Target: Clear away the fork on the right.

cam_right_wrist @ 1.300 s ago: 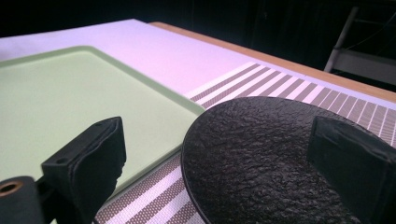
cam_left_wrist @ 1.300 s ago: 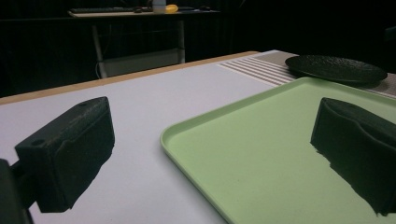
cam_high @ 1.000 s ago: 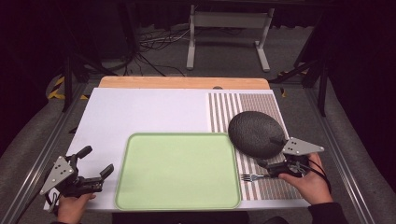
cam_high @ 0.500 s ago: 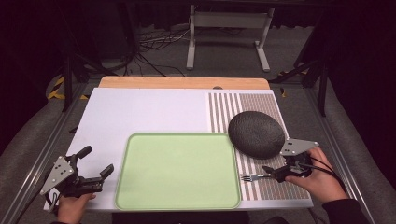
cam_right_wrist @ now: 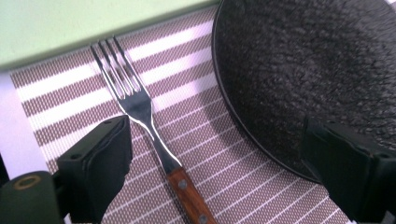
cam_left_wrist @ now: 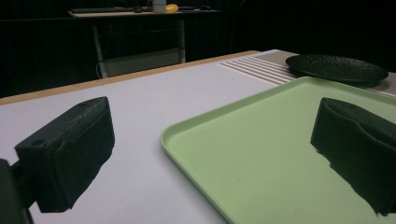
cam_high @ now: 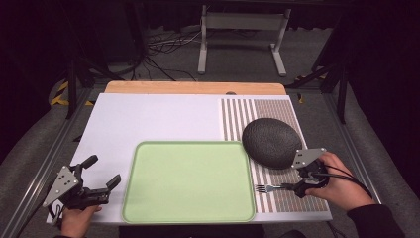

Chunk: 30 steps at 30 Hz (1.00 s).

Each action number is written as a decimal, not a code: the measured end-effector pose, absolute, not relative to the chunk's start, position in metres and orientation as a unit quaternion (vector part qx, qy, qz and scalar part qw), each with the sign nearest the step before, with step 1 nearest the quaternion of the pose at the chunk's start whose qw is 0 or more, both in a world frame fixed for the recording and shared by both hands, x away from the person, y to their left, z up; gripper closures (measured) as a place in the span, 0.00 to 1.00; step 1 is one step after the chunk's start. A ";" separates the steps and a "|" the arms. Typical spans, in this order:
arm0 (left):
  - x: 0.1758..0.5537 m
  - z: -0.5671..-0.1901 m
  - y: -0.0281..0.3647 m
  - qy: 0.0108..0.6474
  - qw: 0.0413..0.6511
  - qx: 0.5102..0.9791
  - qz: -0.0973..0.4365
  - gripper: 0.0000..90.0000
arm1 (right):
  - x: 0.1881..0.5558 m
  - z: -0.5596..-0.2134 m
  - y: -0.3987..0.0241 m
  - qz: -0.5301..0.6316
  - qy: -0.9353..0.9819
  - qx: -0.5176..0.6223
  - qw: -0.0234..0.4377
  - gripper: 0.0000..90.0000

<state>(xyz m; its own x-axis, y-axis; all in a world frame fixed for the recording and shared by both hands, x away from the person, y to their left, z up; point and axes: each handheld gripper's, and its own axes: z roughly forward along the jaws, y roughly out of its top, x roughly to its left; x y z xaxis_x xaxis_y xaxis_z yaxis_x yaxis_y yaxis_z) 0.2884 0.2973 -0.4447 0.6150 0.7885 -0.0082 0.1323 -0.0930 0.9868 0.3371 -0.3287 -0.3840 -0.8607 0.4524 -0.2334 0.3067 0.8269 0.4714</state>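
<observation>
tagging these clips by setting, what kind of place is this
Probably a lab or studio data-collection bench, not a home kitchen: a white table staged with a green tray, fork and dark plate, black-draped surroundings, loose floor cables, and a hand-held tool in each hand.

Each hand carries black tongs: the left tongs (cam_high: 101, 174) and right tongs (cam_high: 297, 186) both wear a grey three-cornered plate on top. Black cables trail from the right tongs. The right arm wears a dark sleeve (cam_high: 369, 222).
</observation>
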 end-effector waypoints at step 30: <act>0.288 -0.445 0.297 0.337 0.583 0.683 0.283 0.00 | 0.351 -0.392 -0.316 0.098 0.979 0.153 0.097 0.16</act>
<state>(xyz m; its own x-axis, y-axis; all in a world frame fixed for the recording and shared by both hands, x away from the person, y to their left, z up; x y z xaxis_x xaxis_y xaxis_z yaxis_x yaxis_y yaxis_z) 0.2882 0.2969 -0.4448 0.6129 0.7902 -0.0070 0.1301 -0.0921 0.9872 0.3505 -0.3159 -0.3916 -0.9346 0.3178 -0.1596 0.2797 0.9340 0.2222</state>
